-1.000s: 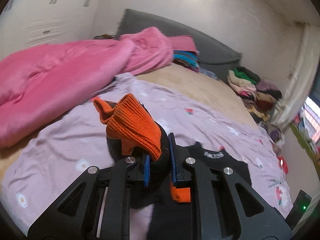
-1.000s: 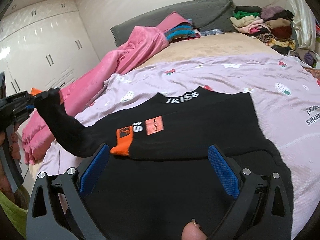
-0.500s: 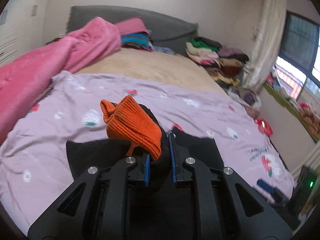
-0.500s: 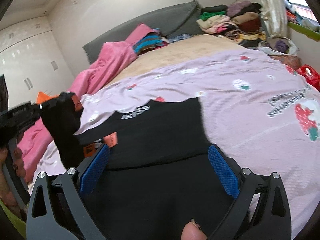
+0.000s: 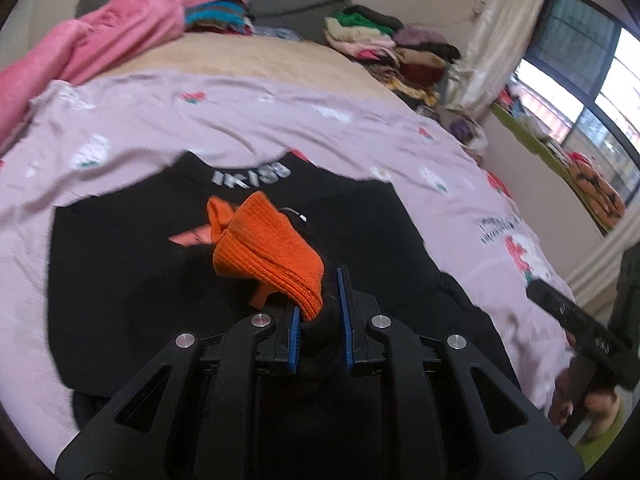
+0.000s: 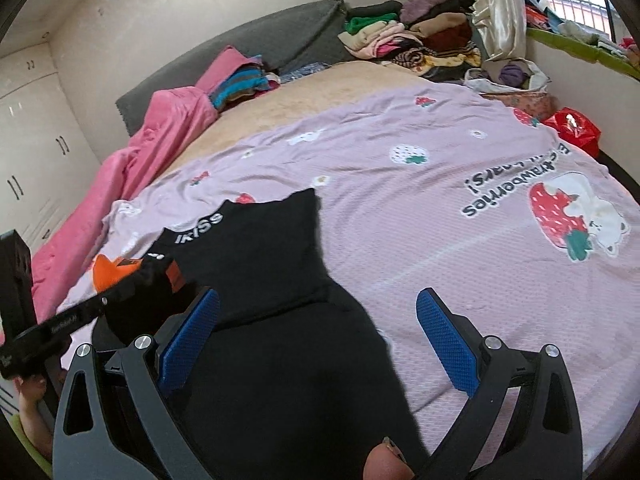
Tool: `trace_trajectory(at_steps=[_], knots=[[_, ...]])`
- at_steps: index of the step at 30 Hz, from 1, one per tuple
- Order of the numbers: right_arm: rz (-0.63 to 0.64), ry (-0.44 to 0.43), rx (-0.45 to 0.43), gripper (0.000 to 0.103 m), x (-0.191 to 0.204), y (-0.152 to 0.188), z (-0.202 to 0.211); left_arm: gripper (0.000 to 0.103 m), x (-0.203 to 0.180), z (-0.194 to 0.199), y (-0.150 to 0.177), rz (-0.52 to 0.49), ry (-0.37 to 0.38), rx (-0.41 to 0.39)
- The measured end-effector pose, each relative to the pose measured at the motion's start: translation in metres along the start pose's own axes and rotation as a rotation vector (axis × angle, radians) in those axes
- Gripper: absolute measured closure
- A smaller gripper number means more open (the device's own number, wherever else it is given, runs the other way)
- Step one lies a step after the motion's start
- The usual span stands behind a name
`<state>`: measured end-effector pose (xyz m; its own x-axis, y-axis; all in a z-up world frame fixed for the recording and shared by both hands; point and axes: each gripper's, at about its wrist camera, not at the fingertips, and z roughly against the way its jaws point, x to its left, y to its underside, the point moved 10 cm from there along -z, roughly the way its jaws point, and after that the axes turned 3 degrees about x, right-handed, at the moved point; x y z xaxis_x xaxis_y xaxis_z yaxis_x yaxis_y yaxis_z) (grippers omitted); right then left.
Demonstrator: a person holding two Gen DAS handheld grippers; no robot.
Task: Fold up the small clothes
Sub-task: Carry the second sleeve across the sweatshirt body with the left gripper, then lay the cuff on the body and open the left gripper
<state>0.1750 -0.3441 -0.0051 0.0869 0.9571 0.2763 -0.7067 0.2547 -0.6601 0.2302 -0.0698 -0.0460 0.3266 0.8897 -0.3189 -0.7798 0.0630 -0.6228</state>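
While the left gripper is clamping its blue ribbed pads narrowly on the sleeve end of the small black knit sweater, the orange ribbed cuff is bunching up and flopping forward just beyond its fingertips. The sweater body is lying flat straight ahead of and below that gripper, white lettered collar at the far end, on the lilac strawberry-print bedsheet.

The right gripper is standing wide with nothing pinched; black fabric is running between and under its blue textured pads, apart from them as far as the view shows. In that view the held sleeve and cuff are sitting off to its left, over the sweater's chest.

Handling guess: garment is looking light, soft and limp, stretchy rib knit, not slippery, nothing fragile. It will probably sag and crease wherever unsupported, so thick edges are the better hold: cuff, hem, shoulder seam. Thin single layers would likely slip or drag the sheet.

Beyond both grippers: a crumpled fuzzy pink blanket, a loose pile of mixed clothes at the bed's far end.
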Motion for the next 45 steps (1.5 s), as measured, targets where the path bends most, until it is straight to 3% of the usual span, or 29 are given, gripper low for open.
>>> trace_trajectory(at_steps=[3,5,7,9,12,16,18,22,24,28,30,31,33,34,40,45], knots=[[-0.009,0.027,0.011,0.005,-0.007,0.001,-0.003,0.092,-0.012,-0.011,0.012,-0.052,0.029,0.031],[-0.01,0.046,0.017,0.005,-0.01,0.002,-0.005,0.084,-0.018,-0.015,0.018,-0.075,0.034,0.04],[-0.01,0.056,0.021,0.005,-0.011,0.001,-0.008,0.065,-0.024,-0.02,0.026,-0.098,0.054,0.06],[-0.006,0.065,0.026,0.005,-0.01,0.001,-0.01,0.053,-0.031,-0.022,0.033,-0.12,0.083,0.073],[-0.001,0.061,0.041,0.005,-0.004,0.003,-0.018,0.044,-0.032,-0.016,0.035,-0.138,0.097,0.06],[0.002,0.002,0.094,0.005,0.017,0.011,-0.034,0.033,-0.019,0.0,0.024,-0.089,0.128,0.014],[0.024,-0.031,0.118,0.005,0.033,0.016,-0.043,0.033,-0.003,0.01,0.016,-0.057,0.109,-0.021],[0.115,-0.078,0.177,0.006,0.075,0.03,-0.066,0.024,0.047,0.025,0.0,0.03,-0.019,-0.087],[0.154,-0.096,0.192,0.017,0.092,0.035,-0.076,0.021,0.073,0.032,-0.004,0.07,-0.088,-0.111],[0.177,-0.087,0.225,0.028,0.104,0.039,-0.102,0.018,0.121,0.046,-0.008,0.152,-0.214,-0.143],[0.184,-0.084,0.248,0.051,0.107,0.044,-0.113,0.016,0.14,0.055,-0.011,0.195,-0.244,-0.165],[0.195,-0.077,0.245,0.057,0.108,0.046,-0.115,0.016,0.149,0.06,-0.012,0.22,-0.256,-0.177],[0.212,-0.099,0.231,0.085,0.113,0.046,-0.113,0.015,0.164,0.069,-0.012,0.259,-0.269,-0.192],[0.229,-0.116,0.217,0.092,0.119,0.044,-0.109,0.015,0.172,0.073,-0.012,0.282,-0.278,-0.199],[0.342,-0.176,0.06,0.095,0.155,0.004,-0.068,0.015,0.211,0.088,-0.002,0.424,-0.274,-0.204],[0.416,-0.204,-0.033,0.095,0.178,-0.035,-0.041,0.015,0.211,0.094,-0.002,0.422,-0.275,-0.216]])
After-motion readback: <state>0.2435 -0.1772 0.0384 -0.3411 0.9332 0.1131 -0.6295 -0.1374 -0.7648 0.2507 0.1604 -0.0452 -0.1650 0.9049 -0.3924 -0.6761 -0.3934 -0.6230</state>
